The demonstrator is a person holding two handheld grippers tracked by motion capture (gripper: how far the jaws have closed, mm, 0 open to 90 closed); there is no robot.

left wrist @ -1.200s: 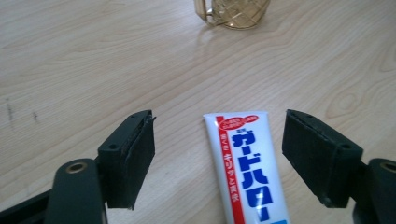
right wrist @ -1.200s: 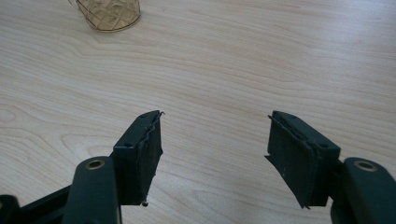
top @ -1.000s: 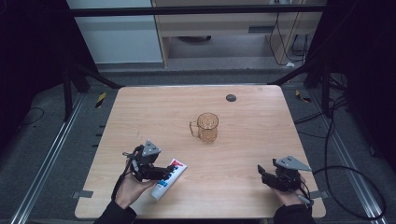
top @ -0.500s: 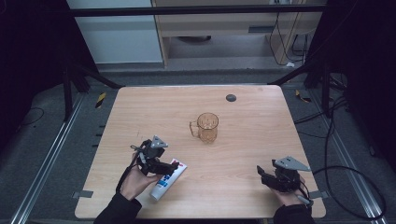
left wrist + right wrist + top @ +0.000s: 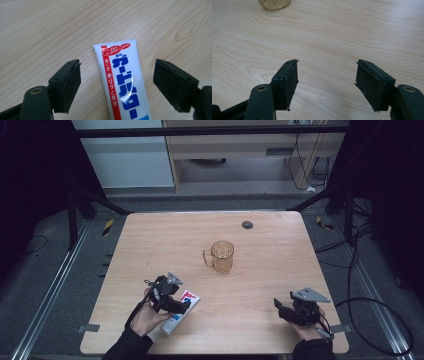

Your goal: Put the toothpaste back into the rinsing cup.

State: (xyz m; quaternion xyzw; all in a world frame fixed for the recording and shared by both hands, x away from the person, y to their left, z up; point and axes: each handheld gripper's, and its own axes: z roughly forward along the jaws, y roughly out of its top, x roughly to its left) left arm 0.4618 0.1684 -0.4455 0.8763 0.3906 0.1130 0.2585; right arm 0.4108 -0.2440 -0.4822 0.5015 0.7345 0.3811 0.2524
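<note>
We are at the reach-and-grasp step: our left tongs (image 5: 117,82) hang wide open over the toothpaste tube (image 5: 122,82), which lies flat on the counter (image 5: 280,265) near its front left edge, its crimped end between the jaws but touching neither. Next, we judge, we must lower and close squarely across the tube. Our right tongs (image 5: 327,82) rest spread apart and empty above bare wood, well apart from the amber mug (image 5: 222,256).

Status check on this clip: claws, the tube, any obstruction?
Left claw open, straddling the white toothpaste tube with red and blue print, not gripping. Right claw open over bare wooden table. Nothing blocking.
</note>
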